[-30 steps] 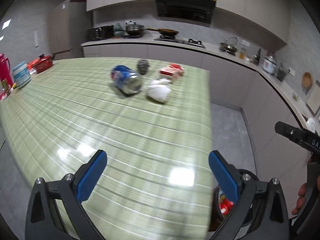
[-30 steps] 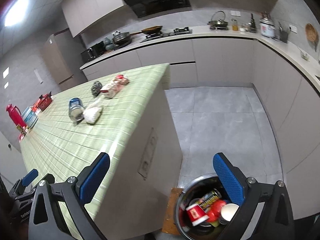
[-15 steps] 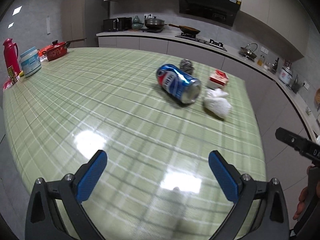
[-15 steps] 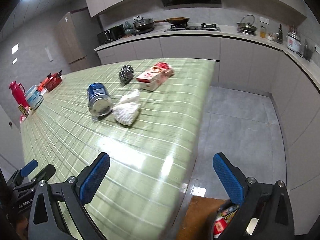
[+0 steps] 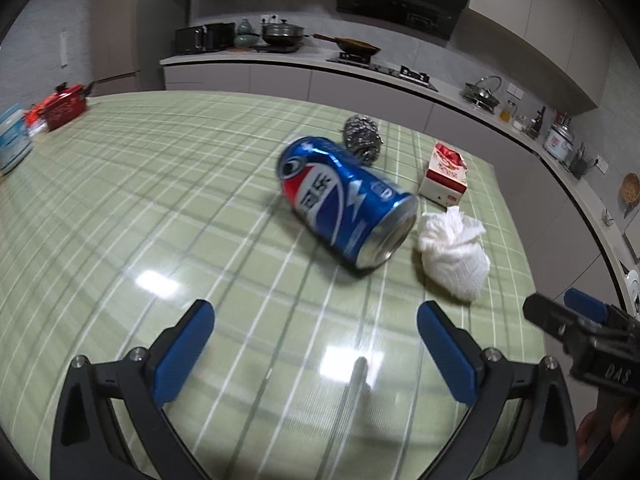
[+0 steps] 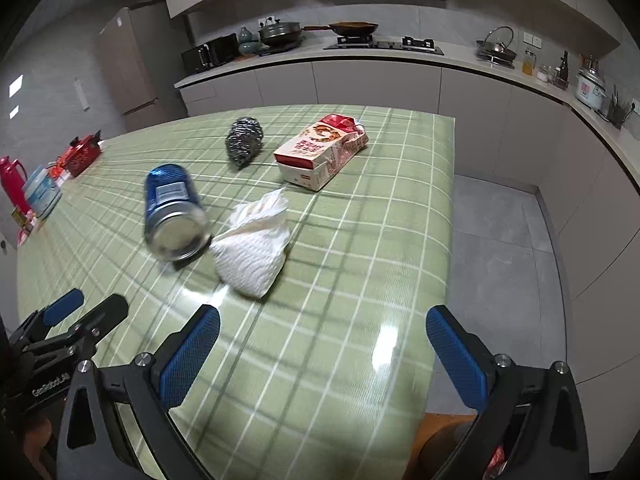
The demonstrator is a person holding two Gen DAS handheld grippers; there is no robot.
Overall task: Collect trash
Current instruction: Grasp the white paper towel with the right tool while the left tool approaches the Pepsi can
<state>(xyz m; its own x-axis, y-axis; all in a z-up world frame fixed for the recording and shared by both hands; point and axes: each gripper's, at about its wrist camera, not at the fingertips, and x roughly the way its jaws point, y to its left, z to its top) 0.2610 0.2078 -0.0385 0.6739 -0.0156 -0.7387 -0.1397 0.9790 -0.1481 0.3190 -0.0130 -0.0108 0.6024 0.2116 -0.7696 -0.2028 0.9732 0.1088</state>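
A blue soda can [image 5: 344, 200] lies on its side on the green checked table [image 5: 160, 208]; it also shows in the right wrist view [image 6: 172, 212]. A crumpled white paper towel [image 5: 454, 252] [image 6: 254, 252] lies beside it. Behind are a steel wool ball [image 5: 362, 138] [image 6: 244, 138] and a red-and-white carton [image 5: 446, 174] [image 6: 322, 152]. My left gripper [image 5: 316, 340] is open and empty, just short of the can. My right gripper [image 6: 322, 348] is open and empty, just short of the paper towel.
A red pot [image 5: 64, 106], a white tub [image 5: 12, 142] and a red flask [image 6: 12, 178] stand at the table's far left. The table's right edge [image 6: 444, 240] drops to a grey floor. The trash bin's rim [image 6: 496, 452] shows at the bottom right.
Both grippers have moved forward over the table toward the trash; the can and paper towel now loom much closer. The bin has dropped almost out of the right view.
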